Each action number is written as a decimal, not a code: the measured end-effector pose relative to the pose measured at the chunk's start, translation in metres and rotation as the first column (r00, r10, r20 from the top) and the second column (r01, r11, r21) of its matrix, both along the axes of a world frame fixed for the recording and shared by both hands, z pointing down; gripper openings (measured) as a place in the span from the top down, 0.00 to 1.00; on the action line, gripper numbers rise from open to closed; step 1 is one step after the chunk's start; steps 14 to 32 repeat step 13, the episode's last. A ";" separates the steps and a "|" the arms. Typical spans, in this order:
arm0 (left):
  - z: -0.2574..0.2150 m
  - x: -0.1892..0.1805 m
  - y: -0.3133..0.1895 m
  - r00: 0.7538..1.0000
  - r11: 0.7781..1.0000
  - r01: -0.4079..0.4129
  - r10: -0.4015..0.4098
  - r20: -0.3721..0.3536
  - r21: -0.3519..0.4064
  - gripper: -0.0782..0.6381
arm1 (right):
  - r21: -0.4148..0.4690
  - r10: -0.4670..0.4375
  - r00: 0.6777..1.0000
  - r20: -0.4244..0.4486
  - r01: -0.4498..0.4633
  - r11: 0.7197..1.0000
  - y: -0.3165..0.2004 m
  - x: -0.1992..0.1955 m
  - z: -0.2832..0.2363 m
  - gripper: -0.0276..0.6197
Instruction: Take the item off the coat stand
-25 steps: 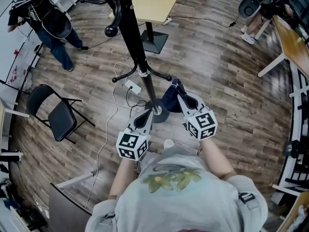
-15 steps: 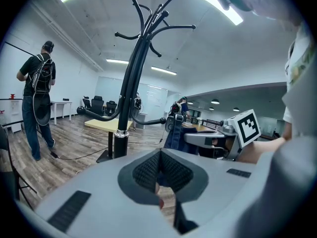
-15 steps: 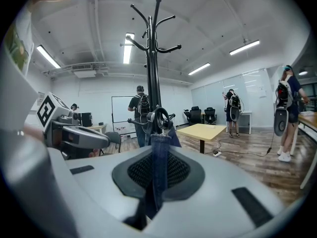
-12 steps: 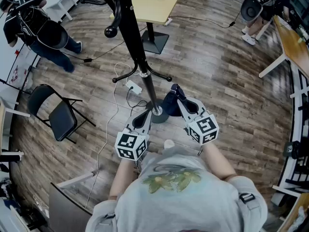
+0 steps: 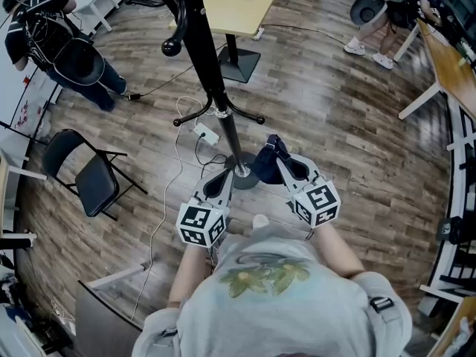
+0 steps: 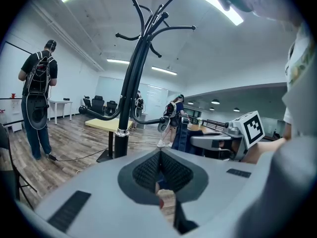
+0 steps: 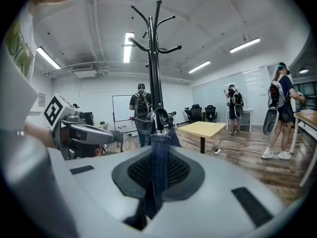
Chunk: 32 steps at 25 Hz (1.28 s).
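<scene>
Entry: blue denim item (image 5: 265, 157), pinched by its strap in my right gripper (image 5: 281, 162), has drifted slightly back toward me since a second ago and hangs clear beside the coat stand (image 5: 216, 88), so removal looks essentially done; left gripper (image 5: 227, 175) closed, empty.

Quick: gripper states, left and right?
Left gripper: closed, nothing in it.
Right gripper: closed on the blue fabric strap.
</scene>
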<state>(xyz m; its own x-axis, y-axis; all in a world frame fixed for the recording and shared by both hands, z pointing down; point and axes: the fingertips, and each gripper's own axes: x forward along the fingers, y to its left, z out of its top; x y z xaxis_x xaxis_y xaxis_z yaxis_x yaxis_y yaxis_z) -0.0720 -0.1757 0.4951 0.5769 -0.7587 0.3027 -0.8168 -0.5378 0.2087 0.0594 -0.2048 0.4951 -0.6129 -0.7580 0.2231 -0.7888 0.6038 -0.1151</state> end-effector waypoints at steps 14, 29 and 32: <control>0.004 0.006 0.006 1.000 1.000 -0.007 0.007 0.013 -0.008 0.87 | -0.008 0.019 1.000 0.000 -0.019 1.000 0.006 0.010 0.003 0.93; 0.004 0.006 0.006 1.000 1.000 -0.007 0.007 0.013 -0.008 0.87 | -0.008 0.019 1.000 0.000 -0.019 1.000 0.006 0.010 0.003 0.93; 0.004 0.006 0.006 1.000 1.000 -0.007 0.007 0.013 -0.008 0.87 | -0.008 0.019 1.000 0.000 -0.019 1.000 0.006 0.010 0.003 0.93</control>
